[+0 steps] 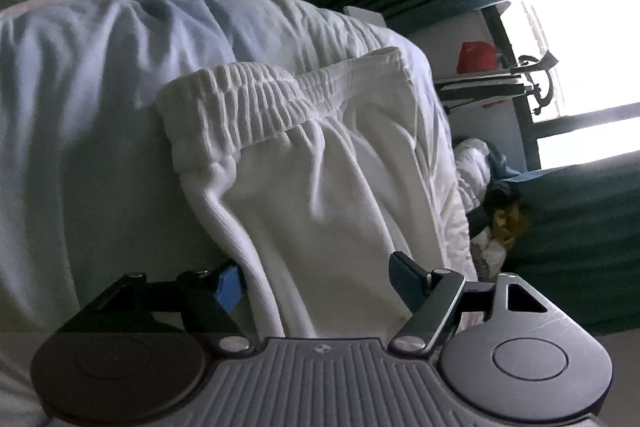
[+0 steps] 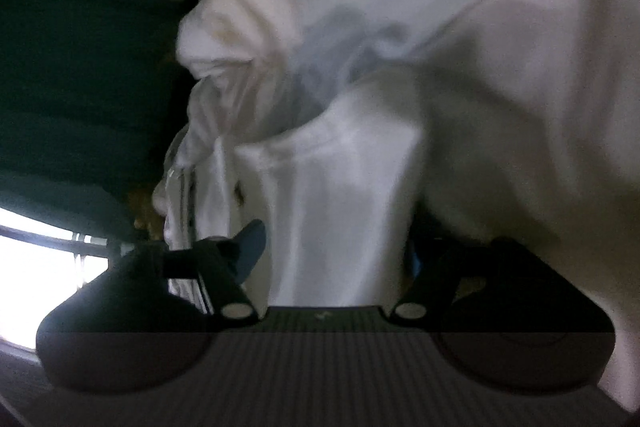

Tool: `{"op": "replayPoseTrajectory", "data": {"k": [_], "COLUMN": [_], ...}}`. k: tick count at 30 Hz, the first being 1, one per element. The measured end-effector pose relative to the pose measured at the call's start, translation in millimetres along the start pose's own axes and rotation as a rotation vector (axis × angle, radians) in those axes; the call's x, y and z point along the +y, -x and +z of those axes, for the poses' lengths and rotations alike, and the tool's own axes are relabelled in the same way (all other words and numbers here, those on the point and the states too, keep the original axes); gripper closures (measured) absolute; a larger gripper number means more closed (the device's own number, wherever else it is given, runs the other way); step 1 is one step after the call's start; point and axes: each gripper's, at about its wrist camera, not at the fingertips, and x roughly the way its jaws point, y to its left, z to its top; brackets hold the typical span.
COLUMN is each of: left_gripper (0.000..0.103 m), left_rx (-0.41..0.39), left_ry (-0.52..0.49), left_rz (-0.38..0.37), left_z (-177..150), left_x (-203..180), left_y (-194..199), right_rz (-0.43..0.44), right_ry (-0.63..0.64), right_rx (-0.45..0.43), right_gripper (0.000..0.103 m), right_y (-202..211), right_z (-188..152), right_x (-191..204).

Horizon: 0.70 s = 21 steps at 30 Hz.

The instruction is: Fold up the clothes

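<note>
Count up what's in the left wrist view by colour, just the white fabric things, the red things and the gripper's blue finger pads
White fabric: 2, the elastic-waist shorts and the bed sheet under them
Red: 1, a red bag by the window
Blue finger pads: 2, either side of the shorts
Total: 5

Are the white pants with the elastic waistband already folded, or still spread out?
Cannot tell. The white pants lie bunched on the bed, waistband at the far end; the legs are out of view.
</note>
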Motion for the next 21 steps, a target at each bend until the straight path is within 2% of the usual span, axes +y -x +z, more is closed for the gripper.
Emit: {"op": "replayPoseTrajectory", "data": {"k": [4,6,8,12,15,17,21], "left_gripper": [0.027,0.026,0.026,0.028,0.035,0.038,0.041], "left_rx": [-0.007,-0.002,0.004,0.000,-0.005,-0.004,0.000], "left_ry": [0.031,0.049,0.053,0.022,0.027,0.041,0.057], "left_rz": [-0.051,-0.044,-0.020,0.006,0.005,0.002,-0.007], "left_z": [1,3,4,3,3,3,5], "left_x": [3,6,5,1,2,5,8], "left_y": [1,-2,-6,-6,-4,-4,-6], "right_rz": [0.142,0.167,0.118,-0.014,-0.016,0.022,0.011], "right_ry": [0.081,0.138,0.153,0.044,0.001,0.040,0.109], "right_rx": [0.029,0.014,0.006,0.026,0.012,-0.002,-0.021], "right_gripper": [0.034,0.034,0.034,0.034,0.047,0.068,0.070], "right_y": [-2,3,3,-4,0,3,3], "right_z": [-5,-6,-4,2,3,3,-1], "right_x": [24,34,32,4,-5,2,12]}}
